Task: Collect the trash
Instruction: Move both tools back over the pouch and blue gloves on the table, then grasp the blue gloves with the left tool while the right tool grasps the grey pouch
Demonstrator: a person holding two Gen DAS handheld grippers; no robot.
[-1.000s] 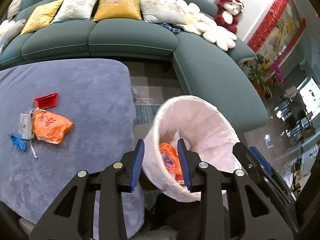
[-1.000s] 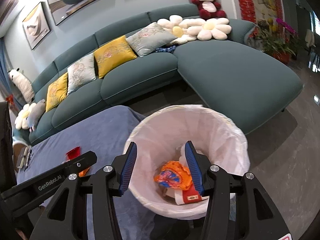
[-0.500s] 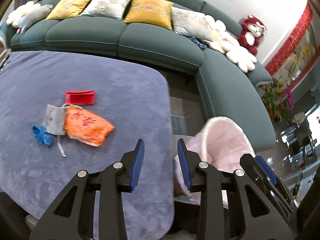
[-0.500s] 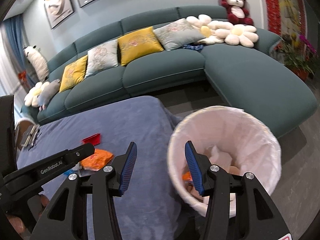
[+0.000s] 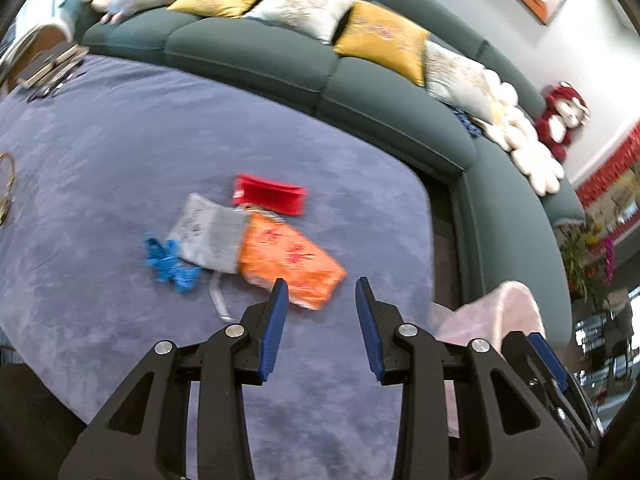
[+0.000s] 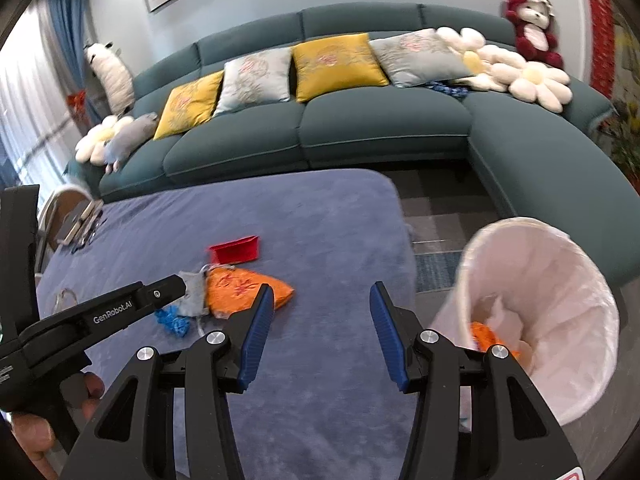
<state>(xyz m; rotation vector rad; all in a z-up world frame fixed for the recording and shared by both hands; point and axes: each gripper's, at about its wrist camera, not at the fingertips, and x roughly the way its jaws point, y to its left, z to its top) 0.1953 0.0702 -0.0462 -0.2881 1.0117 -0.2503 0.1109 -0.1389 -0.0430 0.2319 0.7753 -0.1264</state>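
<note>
Left tool: the left tool [image 5: 322,292] hung over the purple-covered surface [image 5: 100,152], its blue pads apart, widening a little and gripping nothing; it pointed down at the litter, probably to line up a pick.
Blue scrap: a crumpled blue scrap [image 5: 170,260] lay at the left end of the cluster, touching the grey pouch, likely trash for collecting.
Grey pouch: a small grey drawstring pouch [image 5: 208,236] lay flat between the scrap and the orange packet, its cord trailing toward the tool.
Red box: a shallow red paper box [image 5: 272,198] sat just behind the pouch and packet, on the sofa side.
Orange packet: the orange snack packet [image 5: 290,262] lay nearest the left tool's pads, its corner just ahead of the left pad, so it looked the easiest next grab.
Right tool: the right tool [image 6: 320,312] hovered over bare cloth between litter and bin, its pads held moderately apart and empty, seemingly ready to assist.
Bin: the white-lined trash bin [image 6: 560,276] stood off the surface's right edge on the floor, close enough for short carries; orange wrapping already lay inside.
Sofa: the green sofa [image 6: 360,128] curved behind, clear of the work.
</note>
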